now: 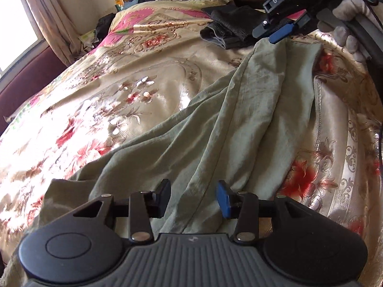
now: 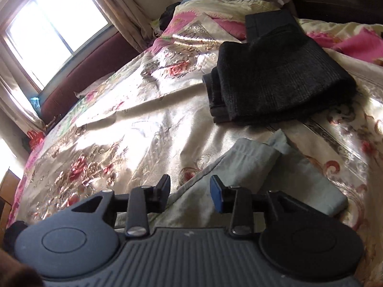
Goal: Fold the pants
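The green pants (image 1: 215, 124) lie stretched across the flowered bedspread (image 1: 107, 91), wrinkled and not yet folded, with one end near the left gripper (image 1: 194, 199) and the leg ends reaching toward the right gripper (image 1: 275, 33).

In the left wrist view the left gripper hovers over the near part of the pants. Its two fingers, one black and one with a blue pad, stand clearly apart, and only loose cloth shows in the gap between them. Nothing is pinched there. It is not clear whether the fingertips touch the cloth.

In the right wrist view the right gripper (image 2: 190, 197) also has its fingers spread apart, with the edge of the pants (image 2: 251, 167) under the gap. The hems of the two legs lie just ahead of it, on the bedspread (image 2: 119, 119). It grips nothing. From the left wrist view this gripper sits just above the far end of the pants, held by a hand in a white glove (image 1: 347, 24).

Beyond the leg ends rests a pile of dark folded clothes (image 2: 275, 79), apart from the pants. A window (image 2: 52, 28) with curtains lights the bed from the left.
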Demonstrator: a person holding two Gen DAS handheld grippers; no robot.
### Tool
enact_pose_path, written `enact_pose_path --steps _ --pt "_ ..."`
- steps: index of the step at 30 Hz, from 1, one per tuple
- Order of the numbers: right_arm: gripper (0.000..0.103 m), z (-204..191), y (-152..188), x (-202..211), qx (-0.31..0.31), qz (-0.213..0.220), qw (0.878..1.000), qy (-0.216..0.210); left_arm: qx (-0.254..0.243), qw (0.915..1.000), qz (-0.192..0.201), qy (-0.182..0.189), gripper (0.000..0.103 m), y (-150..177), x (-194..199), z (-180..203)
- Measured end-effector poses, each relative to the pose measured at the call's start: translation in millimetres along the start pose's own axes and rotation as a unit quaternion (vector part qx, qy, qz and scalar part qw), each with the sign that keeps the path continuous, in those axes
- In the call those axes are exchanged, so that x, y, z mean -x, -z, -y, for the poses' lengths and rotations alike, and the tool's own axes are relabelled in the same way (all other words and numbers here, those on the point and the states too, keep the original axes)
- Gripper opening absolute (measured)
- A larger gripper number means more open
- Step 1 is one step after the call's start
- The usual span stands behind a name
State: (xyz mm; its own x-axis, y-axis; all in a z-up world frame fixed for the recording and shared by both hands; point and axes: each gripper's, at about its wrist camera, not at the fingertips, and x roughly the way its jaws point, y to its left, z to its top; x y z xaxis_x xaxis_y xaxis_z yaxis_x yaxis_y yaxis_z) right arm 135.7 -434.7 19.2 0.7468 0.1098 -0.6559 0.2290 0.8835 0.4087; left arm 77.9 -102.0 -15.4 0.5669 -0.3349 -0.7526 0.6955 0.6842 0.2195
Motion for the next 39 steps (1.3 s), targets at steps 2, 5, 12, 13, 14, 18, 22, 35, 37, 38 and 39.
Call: enact_pose_path --steps 2,5,12,13,14,18,22,35,37,38,39 --pt "0.045 -13 -2 -16 0.015 -0.023 0.999 0.016 0.004 0.9998 0.000 0.019 0.054 1 1 4" --pt "0.046 -25 0 -31 0.025 -0.063 0.997 0.040 -0.039 0.9987 0.019 0.025 0.054 4 13 22" --pt "0.051 -17 10 -46 0.016 -0.117 0.990 0.077 -0.081 0.9940 0.029 0.068 0.050 13 14 48" --pt "0.050 -14 10 -43 0.012 -0.117 0.990 0.079 -0.082 0.9937 0.031 0.070 0.049 13 14 48" --pt "0.049 -9 10 -39 0.007 -0.118 0.990 0.083 -0.078 0.9936 0.034 0.074 0.049 14 15 48" --pt "0.012 18 15 -20 -0.031 -0.132 0.987 0.090 -0.056 0.9936 0.041 0.088 0.049 16 14 43" --pt "0.018 34 20 1 -0.068 -0.113 0.987 0.090 -0.034 0.9937 0.060 0.088 0.049 14 22 35" --pt "0.042 -20 11 -27 -0.028 -0.120 0.992 0.036 -0.021 0.9977 0.018 0.061 0.022 -13 -20 22" --pt "0.043 -15 12 -23 -0.029 -0.122 0.991 0.051 -0.038 0.9964 0.025 0.072 0.021 -11 -13 32" --pt "0.043 -10 11 -20 -0.032 -0.122 0.990 0.058 -0.046 0.9950 0.029 0.083 0.021 -9 -8 37" --pt "0.043 -7 11 -17 -0.031 -0.120 0.990 0.063 -0.053 0.9934 0.032 0.097 0.021 -6 -3 42"
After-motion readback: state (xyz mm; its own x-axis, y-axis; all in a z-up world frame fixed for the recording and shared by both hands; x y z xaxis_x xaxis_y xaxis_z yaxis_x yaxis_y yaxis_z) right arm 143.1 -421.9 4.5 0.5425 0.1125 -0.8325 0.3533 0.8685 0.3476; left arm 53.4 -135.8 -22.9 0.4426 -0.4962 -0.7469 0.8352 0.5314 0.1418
